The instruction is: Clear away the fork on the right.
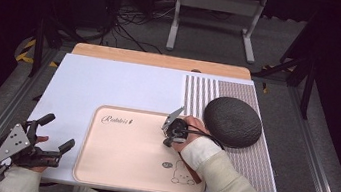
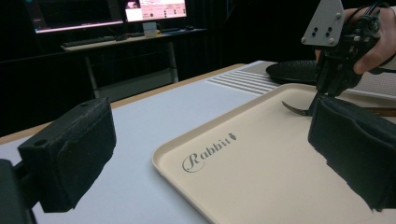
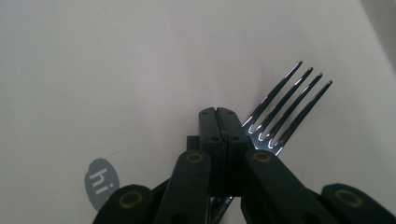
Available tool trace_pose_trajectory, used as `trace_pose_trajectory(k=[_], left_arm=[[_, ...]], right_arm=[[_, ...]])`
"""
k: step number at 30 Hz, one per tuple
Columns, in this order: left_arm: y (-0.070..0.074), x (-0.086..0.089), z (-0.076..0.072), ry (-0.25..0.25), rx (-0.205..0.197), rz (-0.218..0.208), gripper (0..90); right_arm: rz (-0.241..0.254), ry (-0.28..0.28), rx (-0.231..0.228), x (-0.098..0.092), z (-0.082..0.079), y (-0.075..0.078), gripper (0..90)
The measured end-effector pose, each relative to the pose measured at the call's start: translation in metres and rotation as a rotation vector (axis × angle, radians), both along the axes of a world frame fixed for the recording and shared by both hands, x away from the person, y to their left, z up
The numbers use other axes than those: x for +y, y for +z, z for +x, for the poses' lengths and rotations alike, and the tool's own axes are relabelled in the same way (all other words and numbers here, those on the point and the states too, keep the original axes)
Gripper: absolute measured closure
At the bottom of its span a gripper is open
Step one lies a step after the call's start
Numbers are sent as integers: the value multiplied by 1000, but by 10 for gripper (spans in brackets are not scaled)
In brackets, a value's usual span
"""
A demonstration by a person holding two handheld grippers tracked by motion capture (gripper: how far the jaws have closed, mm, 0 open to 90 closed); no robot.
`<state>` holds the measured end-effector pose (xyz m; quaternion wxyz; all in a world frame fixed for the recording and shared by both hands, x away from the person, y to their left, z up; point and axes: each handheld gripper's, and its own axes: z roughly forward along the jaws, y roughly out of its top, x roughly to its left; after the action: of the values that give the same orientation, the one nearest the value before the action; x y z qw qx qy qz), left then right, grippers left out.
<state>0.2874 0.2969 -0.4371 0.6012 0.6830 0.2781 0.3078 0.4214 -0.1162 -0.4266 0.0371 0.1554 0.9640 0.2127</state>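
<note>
A pale pink tray [image 1: 122, 170] printed "Rabbit" lies on the white board near the front edge. My right gripper [image 1: 168, 139] hovers low over the tray's far right part, shut on a metal fork [image 3: 285, 112] at its neck. The tines stick out past the jaws, and the left gripper view shows them [image 2: 295, 108] curving just above the tray [image 2: 261, 186]. My left gripper [image 1: 57, 132] is held off the tray's left side near the board's front left corner. It is open, with nothing between its black pads [image 2: 70, 154].
A dark round cushion-like disc [image 1: 232, 121] rests on a striped mat [image 1: 199, 95] at the right, just beyond the right gripper. A small grey "hi" sticker [image 3: 100, 182] marks the tray. Bare white board [image 1: 110, 82] stretches behind the tray.
</note>
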Motion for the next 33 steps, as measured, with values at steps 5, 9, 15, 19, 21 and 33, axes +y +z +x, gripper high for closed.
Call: trace_pose_trajectory(k=[5, 9, 15, 19, 21, 33], left_arm=[[0, 0, 0, 2, 0, 2, 15], [0, 0, 0, 2, 0, 3, 15], [0, 0, 0, 2, 0, 2, 16], [0, 0, 0, 2, 0, 4, 15], [0, 0, 0, 2, 0, 5, 15], [0, 0, 0, 1, 0, 5, 16]], right_arm=[[2, -19, -9, -2, 2, 0, 900], [-3, -35, -12, -5, 5, 0, 900], [-6, -72, -17, -10, 8, 1, 900], [-4, -106, -16, -17, 11, 1, 900], [-4, -130, -16, -20, 13, 1, 900], [1, -205, -15, -34, 18, 1, 900]])
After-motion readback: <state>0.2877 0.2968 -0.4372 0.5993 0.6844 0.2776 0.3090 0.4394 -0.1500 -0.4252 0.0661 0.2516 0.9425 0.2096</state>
